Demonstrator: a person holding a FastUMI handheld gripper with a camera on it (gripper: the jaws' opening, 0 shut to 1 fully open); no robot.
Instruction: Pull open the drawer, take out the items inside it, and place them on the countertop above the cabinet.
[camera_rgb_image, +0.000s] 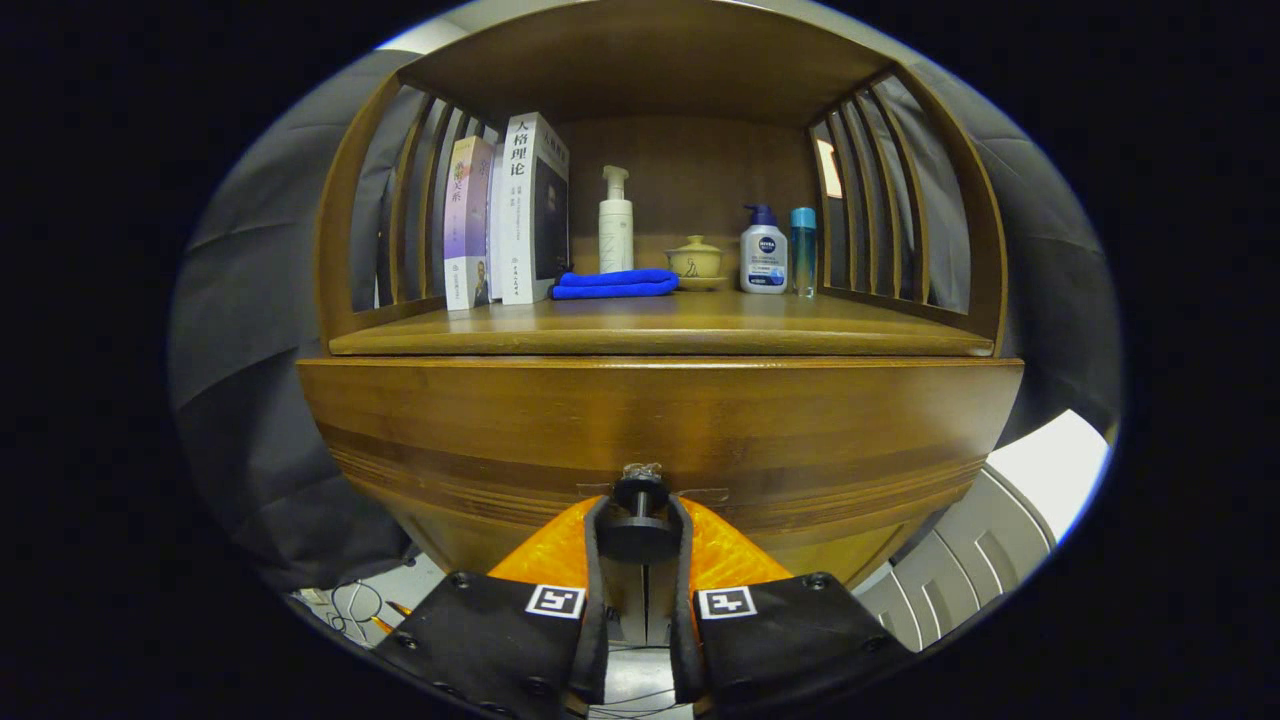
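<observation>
A wooden cabinet fills the view, with its drawer front (660, 420) closed flush under the countertop (660, 335). A dark round knob (640, 495) sticks out of the drawer front at the lower middle. My gripper (640, 525) is shut on that knob: both fingers press its sides, the left finger (596, 560) and the right one flanking it. The drawer's inside is hidden.
On the countertop stand several books (510, 215) at the left, a folded blue cloth (615, 284), a white pump bottle (615, 225), a small lidded ceramic pot (695, 260), a white-and-blue bottle (763, 255) and a slim teal bottle (803, 248). Slatted side walls enclose the shelf.
</observation>
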